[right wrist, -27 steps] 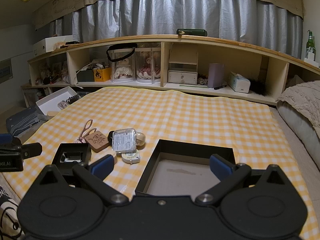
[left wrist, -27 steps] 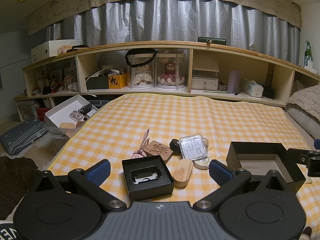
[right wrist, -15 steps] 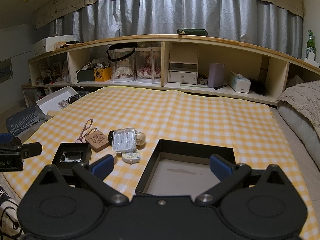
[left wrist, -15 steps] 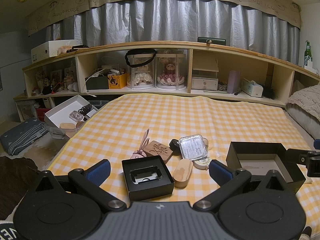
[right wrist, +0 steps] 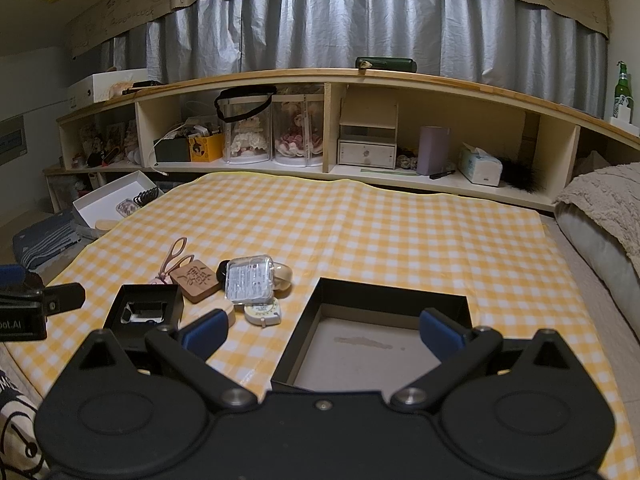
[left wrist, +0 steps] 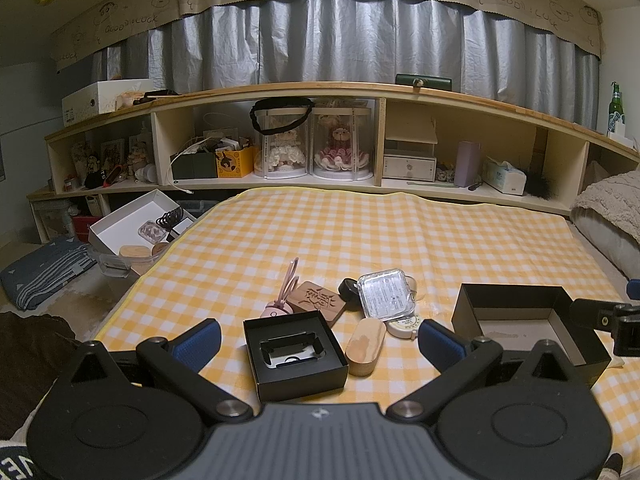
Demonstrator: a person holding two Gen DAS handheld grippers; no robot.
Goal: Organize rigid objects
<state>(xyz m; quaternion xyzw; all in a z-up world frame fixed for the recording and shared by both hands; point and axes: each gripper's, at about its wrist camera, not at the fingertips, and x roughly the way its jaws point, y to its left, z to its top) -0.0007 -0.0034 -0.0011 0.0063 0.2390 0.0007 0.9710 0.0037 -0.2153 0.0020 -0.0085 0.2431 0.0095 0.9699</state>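
Yellow-checked bedspread carries the rigid objects: small black box, wooden case, clear case, clustered left of large black box. My left fingers and right fingers spread wide, holding nothing.

On the bed's checked cloth, in the left wrist view, a small open box sits at lower centre. A wooden oval case lies just right of it, a carved wooden block behind it. A clear flat case rests right of the block, above a round tape measure. A large open box stands at lower right. A shelf unit runs across behind the bed.
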